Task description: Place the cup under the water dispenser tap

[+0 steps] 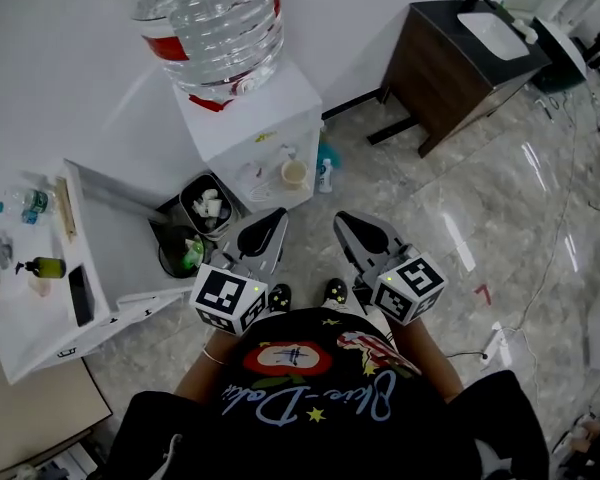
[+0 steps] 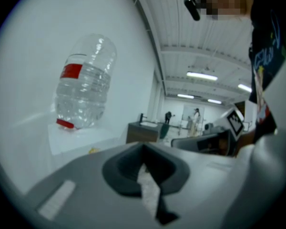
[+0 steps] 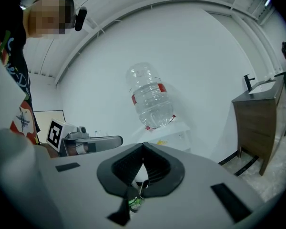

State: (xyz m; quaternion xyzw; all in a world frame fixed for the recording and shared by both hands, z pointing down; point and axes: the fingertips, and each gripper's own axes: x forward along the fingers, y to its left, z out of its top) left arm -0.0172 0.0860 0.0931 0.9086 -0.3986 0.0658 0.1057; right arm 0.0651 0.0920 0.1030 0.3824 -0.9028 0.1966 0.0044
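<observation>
A white water dispenser (image 1: 250, 118) with a big clear bottle (image 1: 215, 23) on top stands against the wall ahead. A pale cup (image 1: 294, 173) sits in its front recess; I cannot make out the tap itself. My left gripper (image 1: 270, 223) and right gripper (image 1: 352, 226) hover side by side in front of my chest, a short way back from the dispenser, pointing toward it. Both are shut with nothing between the jaws. The left gripper view looks past its gripper (image 2: 143, 149) to the bottle (image 2: 86, 82). So does the right gripper view, over its gripper (image 3: 143, 149) to the bottle (image 3: 150, 97).
Two waste bins (image 1: 208, 208) stand left of the dispenser, next to a white table (image 1: 100, 268) with small items. A blue bottle (image 1: 325, 173) stands on the floor to the dispenser's right. A dark sink cabinet (image 1: 450, 63) stands at the far right. People are in the far room.
</observation>
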